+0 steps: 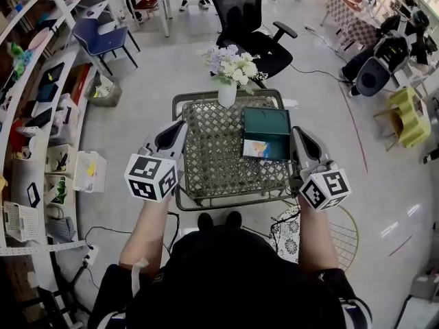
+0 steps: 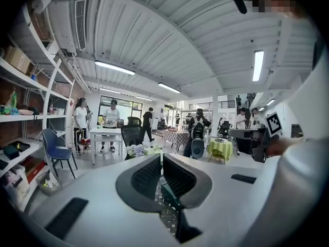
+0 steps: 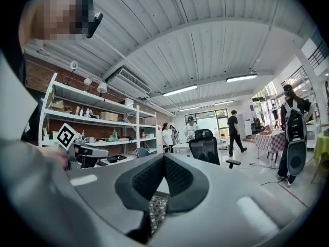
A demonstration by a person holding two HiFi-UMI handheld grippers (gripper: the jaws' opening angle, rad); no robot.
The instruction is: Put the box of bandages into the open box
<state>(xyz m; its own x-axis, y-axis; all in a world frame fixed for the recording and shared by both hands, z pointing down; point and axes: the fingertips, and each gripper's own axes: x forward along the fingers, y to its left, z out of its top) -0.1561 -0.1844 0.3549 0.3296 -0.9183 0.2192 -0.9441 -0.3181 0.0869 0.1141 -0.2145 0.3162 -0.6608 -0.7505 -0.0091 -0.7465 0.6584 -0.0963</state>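
Note:
A dark green open box [image 1: 269,125] rests on the right half of the woven mesh table [image 1: 212,163]. The box of bandages [image 1: 256,149], light blue with a yellow picture, lies in the open box's near left part. My left gripper [image 1: 180,125] hovers at the table's left edge, jaws shut on nothing [image 2: 161,158]. Off the table's right edge, just beside the open box, is my right gripper [image 1: 296,132]; its pads meet with nothing between them [image 3: 164,158]. Both grippers are apart from the boxes.
A white vase of flowers [image 1: 230,70] stands at the table's far edge. A black office chair [image 1: 250,26] is behind it. Shelves with bins [image 1: 41,115] line the left side. Cables and a round wire stand [image 1: 343,235] lie on the floor near my feet.

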